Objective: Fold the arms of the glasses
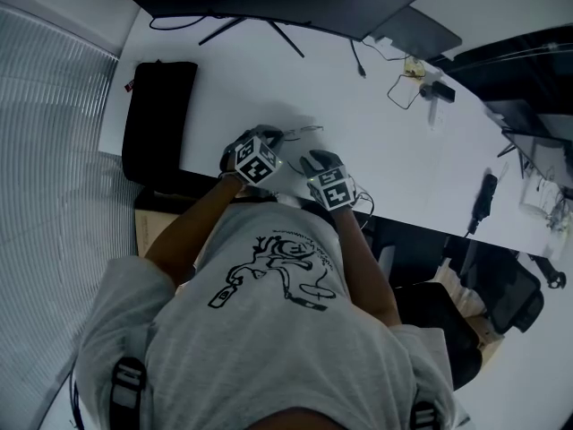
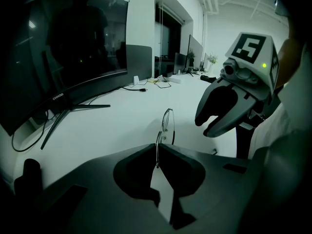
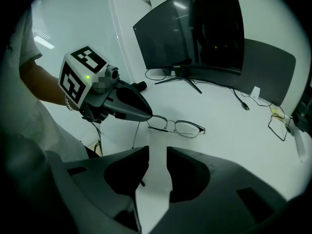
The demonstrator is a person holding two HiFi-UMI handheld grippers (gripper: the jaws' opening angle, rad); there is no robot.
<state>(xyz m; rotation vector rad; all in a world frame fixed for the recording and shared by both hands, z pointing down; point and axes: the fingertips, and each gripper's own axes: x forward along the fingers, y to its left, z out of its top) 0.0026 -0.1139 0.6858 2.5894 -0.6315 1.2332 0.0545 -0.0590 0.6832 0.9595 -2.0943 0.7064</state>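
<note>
- While the left gripper [image 2: 158, 147] stands clenched, its two jaw tips are pressed together on the near end of the glasses [image 3: 178, 126], at the outer edge of one lens.
- Glasses: thin metal frame, clear lenses, darker upper rims. They are at the near part of the white desk [image 1: 376, 159], in front of the person and close to the desk edge.
- Seen from the left gripper view, the frame runs edge-on away from the jaws, so both lenses appear as narrow ovals in line.
- Seen from the right gripper view, one thin arm slants from the gripped end towards the right gripper [image 3: 157, 152] and passes behind that gripper's left jaw.
- Right gripper: released. Its jaws stand apart with only desk surface in the gap, just short of the glasses and not touching them.
- Obstruction: in the right gripper view the left gripper's tips cover the gripped end; in the head view both marker cubes hide most of the frame.
- Surroundings: a curved dark monitor [image 3: 195, 28] on a splayed stand at the far side, a black case [image 1: 159, 119] to the left, and loose cables [image 3: 278, 123] to the right, all well apart from the glasses.
</note>
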